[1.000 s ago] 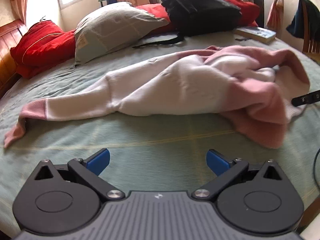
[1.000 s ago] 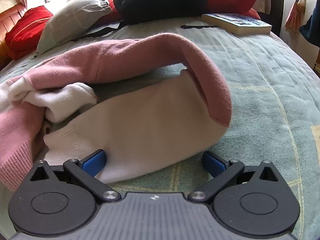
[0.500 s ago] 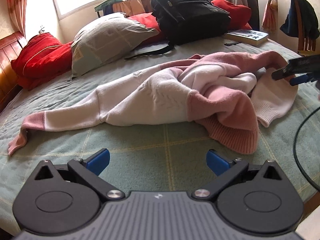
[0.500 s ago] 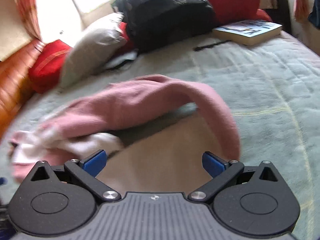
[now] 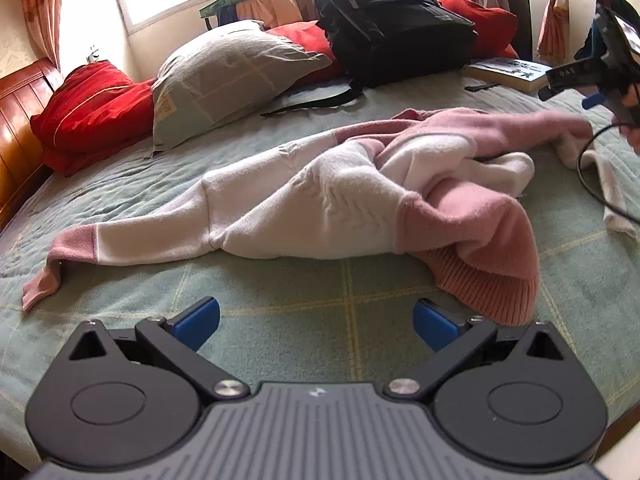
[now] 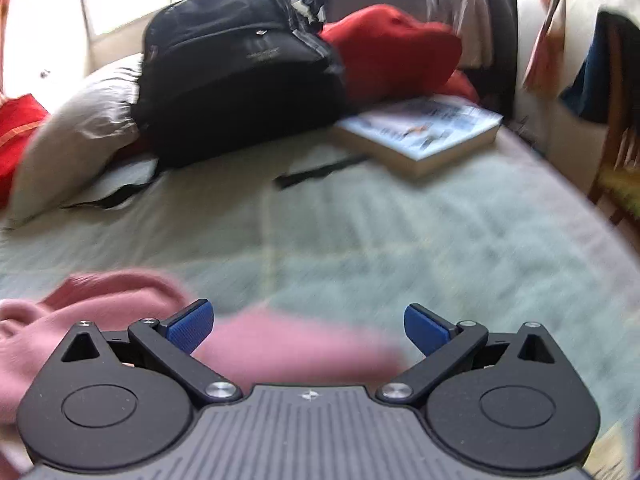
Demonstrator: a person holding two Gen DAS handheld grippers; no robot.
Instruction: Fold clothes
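Above the pale green quilted bed (image 5: pixel 280 320), the left tongs (image 5: pixel 316 320) hover spread and empty before the crumpled pink-and-white knit sweater (image 5: pixel 340 200), the right tongs (image 6: pixel 306 326) gape over its pink edge, toward a black backpack (image 6: pixel 236 80) and thick paperback book (image 6: pixel 420 136).

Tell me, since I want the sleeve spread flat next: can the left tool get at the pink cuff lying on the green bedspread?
Probably yes. The left tool is open and empty, and only bare green bedspread lies between it and the pink cuff of the pink-and-white knitted sweater.
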